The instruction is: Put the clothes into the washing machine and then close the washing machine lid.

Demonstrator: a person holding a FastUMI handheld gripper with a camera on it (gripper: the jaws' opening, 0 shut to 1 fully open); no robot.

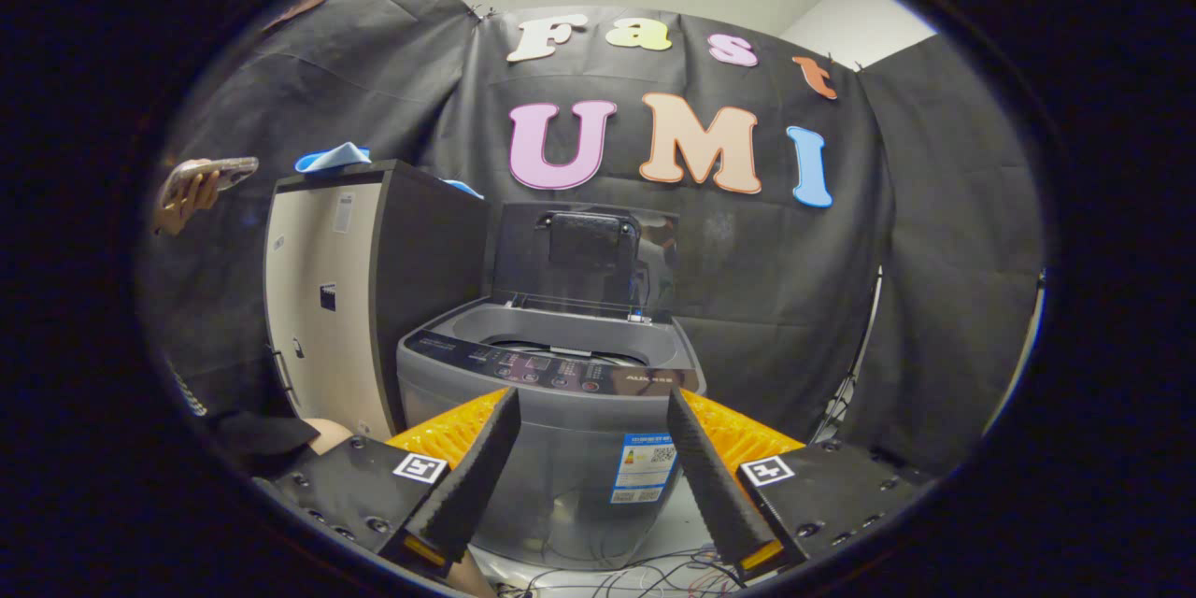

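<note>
Gripper [590, 425] jaws spread, empty, facing the grey top-loading washing machine [551, 411], lid [584, 252] raised. Next: fetch clothes, possibly the blue cloth [334, 157].

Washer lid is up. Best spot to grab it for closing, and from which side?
Take the lid by its free top edge, coming from the front above the tub opening: it stands upright, hinged at the rear. The tongs are open, short of the washing machine.

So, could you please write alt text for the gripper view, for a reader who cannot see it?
A grey top-loading washing machine stands just ahead of the open, empty gripper, its dark lid raised upright. A tall cream-fronted cabinet stands beside it with a blue cloth on top; a hand holds a phone beyond.
</note>
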